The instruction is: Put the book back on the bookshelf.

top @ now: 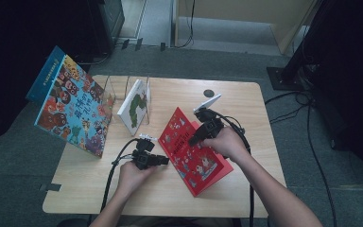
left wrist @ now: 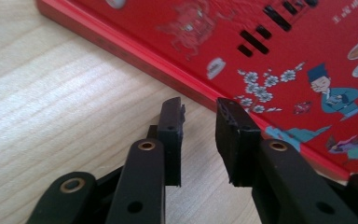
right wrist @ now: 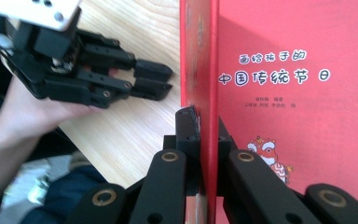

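On the table (top: 90,184), right fingers (right wrist: 200,126) clamp the red book (top: 194,153); left fingers (left wrist: 233,140) narrowly apart, empty.

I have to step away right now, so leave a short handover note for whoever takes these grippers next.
Right gripper: shut on the edge of the red book, which it holds tilted up off the table.
Left gripper: open, jaws apart with nothing between them, just short of the red book's near edge.
Other things: a clear divider rack at the back holds a white caterpillar book; a large blue book leans at its left end.
Done: red book gripped and raised.
Left: probably stand it in the rack beside the others; that slot is not yet filled.
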The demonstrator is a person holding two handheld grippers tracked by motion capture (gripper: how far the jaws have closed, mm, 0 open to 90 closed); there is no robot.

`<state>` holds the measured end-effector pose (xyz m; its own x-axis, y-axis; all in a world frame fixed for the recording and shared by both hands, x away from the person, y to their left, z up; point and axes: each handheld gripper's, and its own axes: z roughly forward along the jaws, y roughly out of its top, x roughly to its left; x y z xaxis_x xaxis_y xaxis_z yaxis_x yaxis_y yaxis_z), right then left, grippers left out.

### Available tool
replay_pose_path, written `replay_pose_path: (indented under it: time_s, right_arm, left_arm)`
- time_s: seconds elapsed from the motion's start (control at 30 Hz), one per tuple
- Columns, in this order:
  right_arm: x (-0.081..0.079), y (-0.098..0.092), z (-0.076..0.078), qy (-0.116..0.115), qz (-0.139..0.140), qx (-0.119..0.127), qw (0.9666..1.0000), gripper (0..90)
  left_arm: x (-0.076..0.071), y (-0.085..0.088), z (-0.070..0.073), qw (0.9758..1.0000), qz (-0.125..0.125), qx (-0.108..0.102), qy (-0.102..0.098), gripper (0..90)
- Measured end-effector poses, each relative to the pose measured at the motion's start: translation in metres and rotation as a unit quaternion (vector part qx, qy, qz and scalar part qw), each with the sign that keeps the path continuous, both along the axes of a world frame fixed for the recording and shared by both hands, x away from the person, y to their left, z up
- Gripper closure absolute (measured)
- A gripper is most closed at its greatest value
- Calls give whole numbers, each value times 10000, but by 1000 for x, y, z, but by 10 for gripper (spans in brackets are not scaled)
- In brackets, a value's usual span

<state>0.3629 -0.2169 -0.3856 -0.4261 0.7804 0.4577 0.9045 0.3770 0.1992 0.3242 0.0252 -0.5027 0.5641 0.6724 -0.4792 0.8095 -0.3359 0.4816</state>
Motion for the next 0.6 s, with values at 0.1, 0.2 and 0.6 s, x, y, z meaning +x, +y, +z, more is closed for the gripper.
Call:
replay_pose_path:
  time_s: [0.1,0.2,0.6]
  right_arm:
    - [0,5,5,-24,184,-204,9996,885]
    - [0,10,9,-15,370,-364,9987,886]
    - [4,-5,31,-62,470,-136,9988,887]
  left_arm:
    - [0,1,1,10000,42,0,-32,664]
    - [0,3,3,9999,87,-58,-58,608]
    - [1,4,7,9997,81,-220,-46,488]
